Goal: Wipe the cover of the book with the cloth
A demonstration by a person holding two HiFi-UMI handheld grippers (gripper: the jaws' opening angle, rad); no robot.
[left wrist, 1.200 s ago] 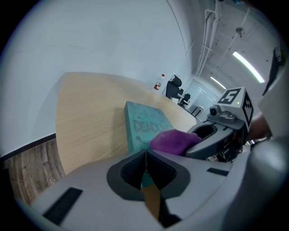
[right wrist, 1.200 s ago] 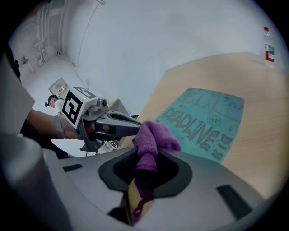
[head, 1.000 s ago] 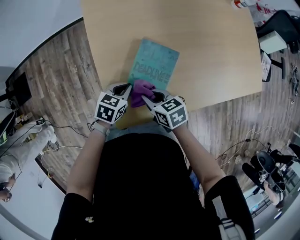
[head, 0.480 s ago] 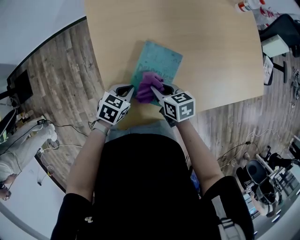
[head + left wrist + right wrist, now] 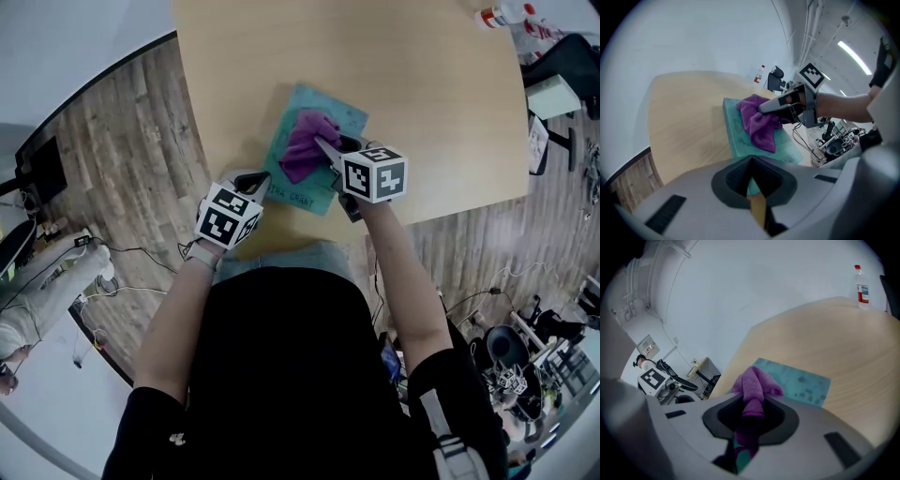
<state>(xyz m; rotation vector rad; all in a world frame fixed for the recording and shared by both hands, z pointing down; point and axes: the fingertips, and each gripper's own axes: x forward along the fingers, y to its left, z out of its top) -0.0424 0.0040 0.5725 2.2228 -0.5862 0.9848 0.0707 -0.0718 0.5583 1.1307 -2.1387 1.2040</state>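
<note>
The right gripper (image 5: 326,145) has its jaws clamped on the bunched purple cloth (image 5: 302,148), which lies on the far half of the teal book (image 5: 302,194). The book lies flat on the table (image 5: 422,112), close to its near edge. The left gripper (image 5: 259,178) has its jaws closed with nothing in them, tips at the book's near left corner, seemingly resting on it.

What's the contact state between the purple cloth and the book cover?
Touching. The left gripper view shows the purple cloth lying bunched directly on the teal book, with no gap beneath it; the head view agrees.
</note>
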